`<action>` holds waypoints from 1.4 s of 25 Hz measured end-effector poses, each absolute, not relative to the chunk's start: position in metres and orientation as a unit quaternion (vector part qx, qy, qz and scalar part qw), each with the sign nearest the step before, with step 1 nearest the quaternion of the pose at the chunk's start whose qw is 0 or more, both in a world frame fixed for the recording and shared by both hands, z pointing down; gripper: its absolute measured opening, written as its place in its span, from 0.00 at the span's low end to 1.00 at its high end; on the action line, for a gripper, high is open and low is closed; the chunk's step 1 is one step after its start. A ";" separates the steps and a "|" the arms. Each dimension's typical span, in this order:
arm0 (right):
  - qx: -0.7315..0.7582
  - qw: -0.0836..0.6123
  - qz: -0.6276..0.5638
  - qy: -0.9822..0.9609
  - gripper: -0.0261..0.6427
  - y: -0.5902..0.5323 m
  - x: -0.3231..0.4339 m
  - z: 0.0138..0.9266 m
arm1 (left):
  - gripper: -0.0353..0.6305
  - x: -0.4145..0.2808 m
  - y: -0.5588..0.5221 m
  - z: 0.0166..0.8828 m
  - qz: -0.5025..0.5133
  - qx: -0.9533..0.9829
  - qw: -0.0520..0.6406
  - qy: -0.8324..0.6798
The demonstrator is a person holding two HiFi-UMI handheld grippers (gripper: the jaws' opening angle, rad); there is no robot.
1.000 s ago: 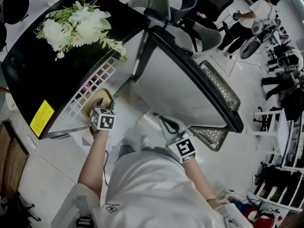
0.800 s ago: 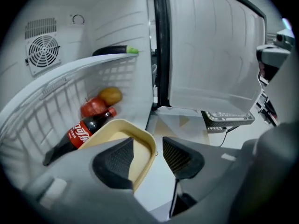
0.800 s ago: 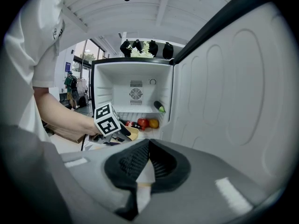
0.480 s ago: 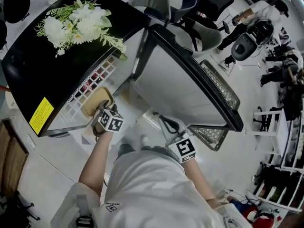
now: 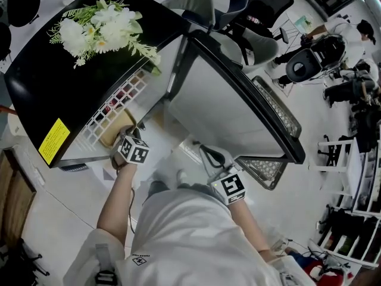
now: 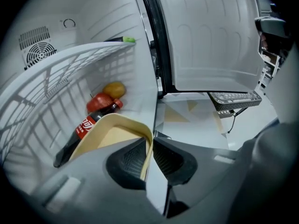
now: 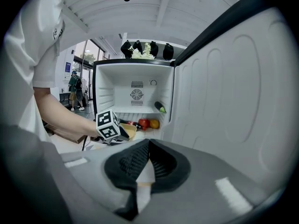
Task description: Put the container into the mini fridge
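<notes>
Left tongs [image 5: 127, 133] in the head view reach down into the open mini fridge [image 5: 77, 82], and their tips are at the beige container [image 5: 115, 134], which sits at the front of the lower compartment, under the white wire shelf [image 5: 122, 100]. The right tongs [image 5: 208, 157] hang lower, well apart from it, in front of the open door [image 5: 226, 106]. White flowers [image 5: 98, 28] lie on the black top of the fridge. In the left gripper view the left tongs [image 6: 150, 141] have just been closing, and now the two pads press on the thin near rim of the container [image 6: 114, 136], one pad inside and one outside. A cola bottle [image 6: 84, 127] lies just beside the container's left wall, and behind it are a red fruit [image 6: 99, 101] and an orange one [image 6: 115, 89]. In the right gripper view the right tongs [image 7: 148, 143] have their jaws together with nothing between them. Farther off, the left tongs [image 7: 122, 132] hold the container [image 7: 131, 129] in the bottom of the fridge [image 7: 105, 92], near the bottle and the fruits.
</notes>
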State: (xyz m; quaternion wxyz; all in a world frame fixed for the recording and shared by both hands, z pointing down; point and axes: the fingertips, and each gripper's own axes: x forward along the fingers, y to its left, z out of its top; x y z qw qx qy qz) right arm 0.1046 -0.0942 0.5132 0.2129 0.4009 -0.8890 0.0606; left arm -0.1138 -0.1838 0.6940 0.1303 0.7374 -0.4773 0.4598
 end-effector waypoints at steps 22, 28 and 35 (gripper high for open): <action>0.372 0.212 0.053 -0.902 0.04 -0.090 0.096 0.510 | 0.27 -0.112 -0.171 0.685 0.434 0.748 0.145 -0.481; 0.354 0.202 0.048 -0.912 0.04 -0.093 0.091 0.507 | 0.27 -0.112 -0.163 0.652 0.391 0.754 0.134 -0.511; 0.310 0.187 0.038 -0.931 0.04 -0.095 0.070 0.502 | 0.16 -0.114 -0.139 0.611 0.328 0.763 0.135 -0.540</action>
